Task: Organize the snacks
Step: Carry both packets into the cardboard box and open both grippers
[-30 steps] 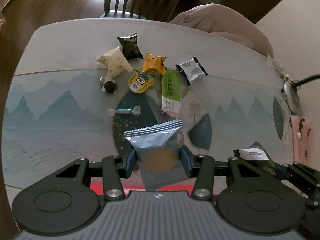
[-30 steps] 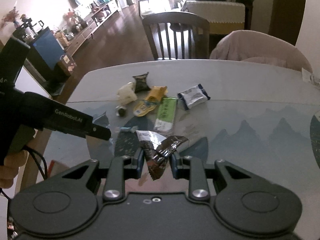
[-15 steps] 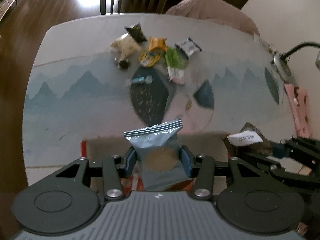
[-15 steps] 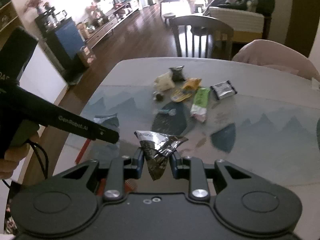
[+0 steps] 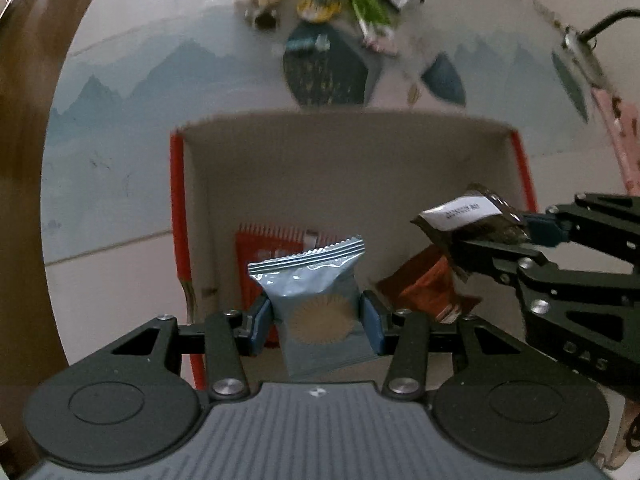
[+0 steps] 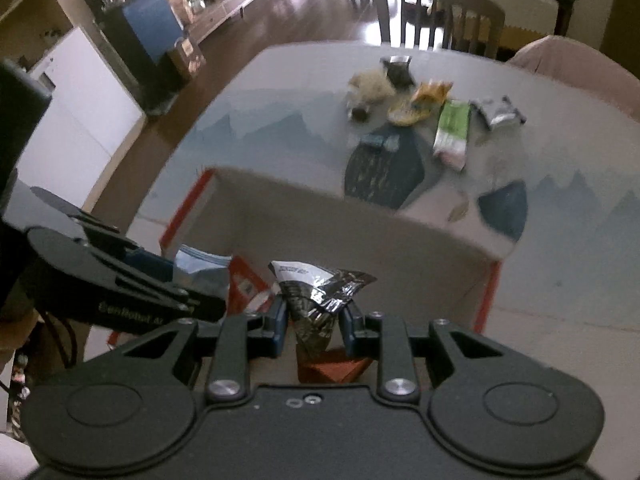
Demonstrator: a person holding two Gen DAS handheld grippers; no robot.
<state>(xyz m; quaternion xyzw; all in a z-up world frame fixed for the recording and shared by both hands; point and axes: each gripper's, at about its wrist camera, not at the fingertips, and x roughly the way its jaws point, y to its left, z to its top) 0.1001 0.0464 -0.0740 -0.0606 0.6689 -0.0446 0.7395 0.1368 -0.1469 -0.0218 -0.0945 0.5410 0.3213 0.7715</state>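
While clamped from both sides between the blue pads, a pale blue snack packet [image 5: 320, 300] with a tan sunburst disc hangs in the left gripper [image 5: 318, 326], jaws clenched on it, crimped top edge up. Poised above the open cardboard box [image 5: 348, 168] with its red outer walls. Down on the box floor, a red ridged packet [image 5: 266, 248] behind the blue one, and an orange-brown wrapper [image 5: 430, 288] just to the right.

Over on the right gripper [image 6: 314, 326], jaws squeezed onto a crumpled dark foil packet [image 6: 320, 296] with a white label, also held over the box interior, near its right wall in the left wrist view.

Beyond the box, on the table [image 6: 260, 120] with its blue mountain print, a loose cluster well apart from both grippers: green bar wrapper [image 6: 452, 128], yellow packet [image 6: 420, 106], cream pouch [image 6: 370, 86], small dark packet [image 6: 398, 70], grey-white packet [image 6: 498, 110], small blue candy [image 6: 378, 142]. Wooden chair [image 6: 436, 12] at the far edge. Blurred all round.
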